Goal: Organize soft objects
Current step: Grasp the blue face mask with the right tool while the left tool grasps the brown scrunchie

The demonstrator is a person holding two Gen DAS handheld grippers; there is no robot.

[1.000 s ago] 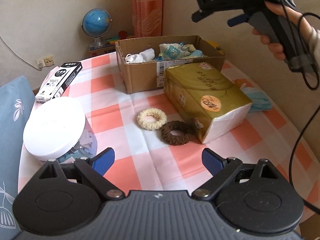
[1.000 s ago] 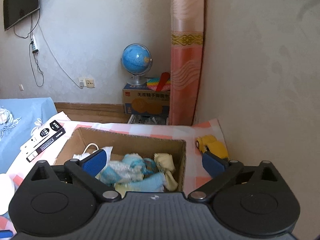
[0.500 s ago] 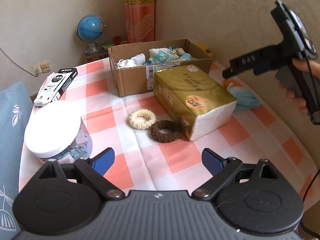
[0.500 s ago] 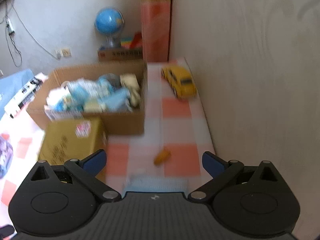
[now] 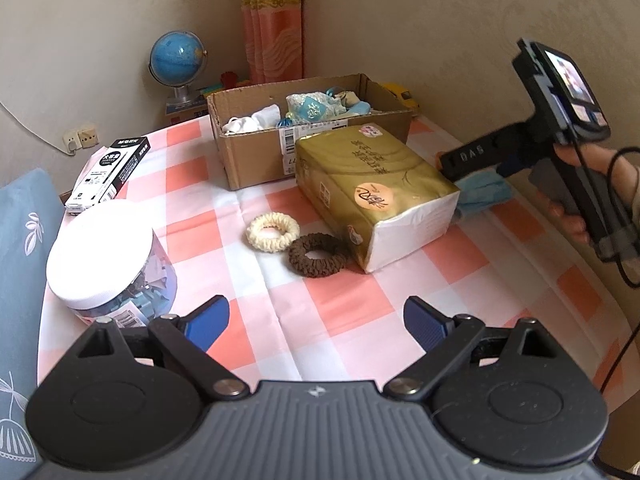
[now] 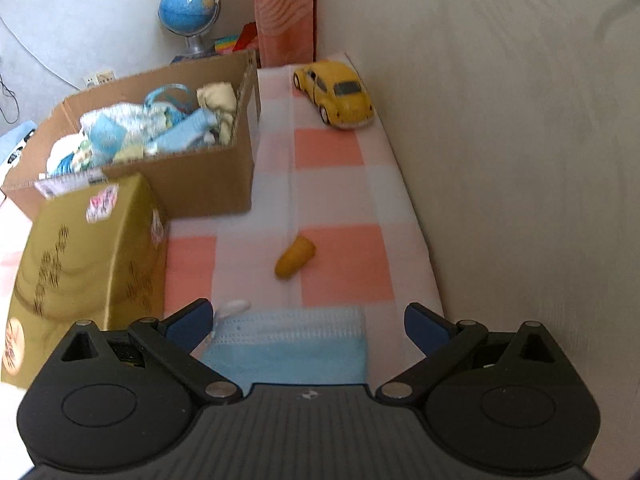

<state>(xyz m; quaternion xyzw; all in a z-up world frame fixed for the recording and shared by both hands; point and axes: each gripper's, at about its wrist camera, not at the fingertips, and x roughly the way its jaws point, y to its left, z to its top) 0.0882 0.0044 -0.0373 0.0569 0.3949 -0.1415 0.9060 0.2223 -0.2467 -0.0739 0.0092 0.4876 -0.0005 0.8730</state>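
Left wrist | checked tablecloth (image 5: pixel 340 300) | globe (image 5: pixel 176 58) in corner

The tissue pack (image 5: pixel 376 184) hides part of the blue face mask (image 5: pixel 484 196); the right tool's body covers the mask's near edge in its own view.

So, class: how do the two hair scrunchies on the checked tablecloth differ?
The cream scrunchie is pale; the brown scrunchie is dark. The cream one lies farther from the tissue pack; the brown one lies right against it. Both are ribbed fabric rings lying flat, side by side.
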